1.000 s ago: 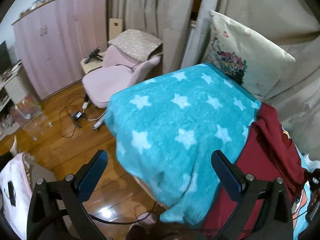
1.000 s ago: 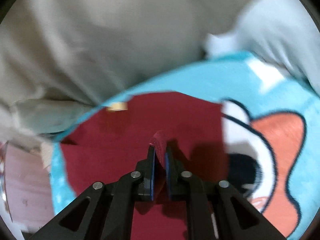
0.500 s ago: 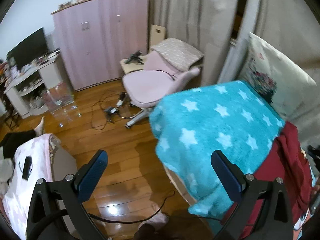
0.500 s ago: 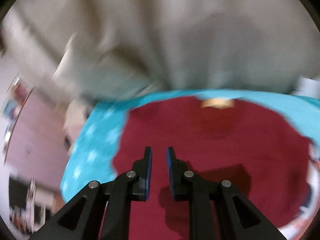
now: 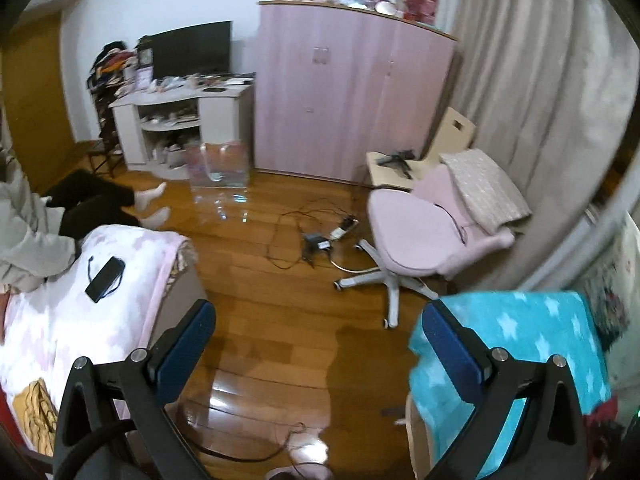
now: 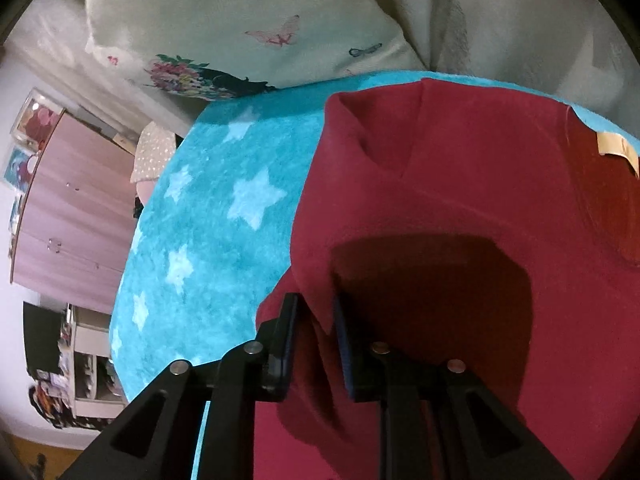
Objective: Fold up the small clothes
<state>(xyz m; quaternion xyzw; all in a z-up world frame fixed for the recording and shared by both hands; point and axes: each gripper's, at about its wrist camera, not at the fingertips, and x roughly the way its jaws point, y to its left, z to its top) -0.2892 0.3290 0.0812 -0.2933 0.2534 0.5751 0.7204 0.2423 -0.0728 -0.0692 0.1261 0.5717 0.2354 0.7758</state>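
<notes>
A dark red garment (image 6: 460, 184) lies on the turquoise star blanket (image 6: 216, 208) in the right wrist view. My right gripper (image 6: 314, 316) is nearly shut on a raised fold of the red garment at its left edge. A tan neck label (image 6: 616, 148) shows at the garment's far right. My left gripper (image 5: 316, 332) is open and empty, held above the wooden floor, pointing into the room. In the left wrist view only a scrap of the red garment (image 5: 600, 416) shows at the lower right, by the blanket (image 5: 532, 344).
A floral pillow (image 6: 240, 36) and beige curtains (image 6: 500, 12) stand behind the bed. In the left wrist view: a pink office chair (image 5: 424, 236), a pink wardrobe (image 5: 348, 96), cables on the floor (image 5: 316, 240), a second bed with a pink blanket (image 5: 80, 312), a seated person (image 5: 40, 216).
The left gripper has swung left, away from the bed, and now faces the room. The right gripper has swung across the red garment and now has a fold between its fingers.
</notes>
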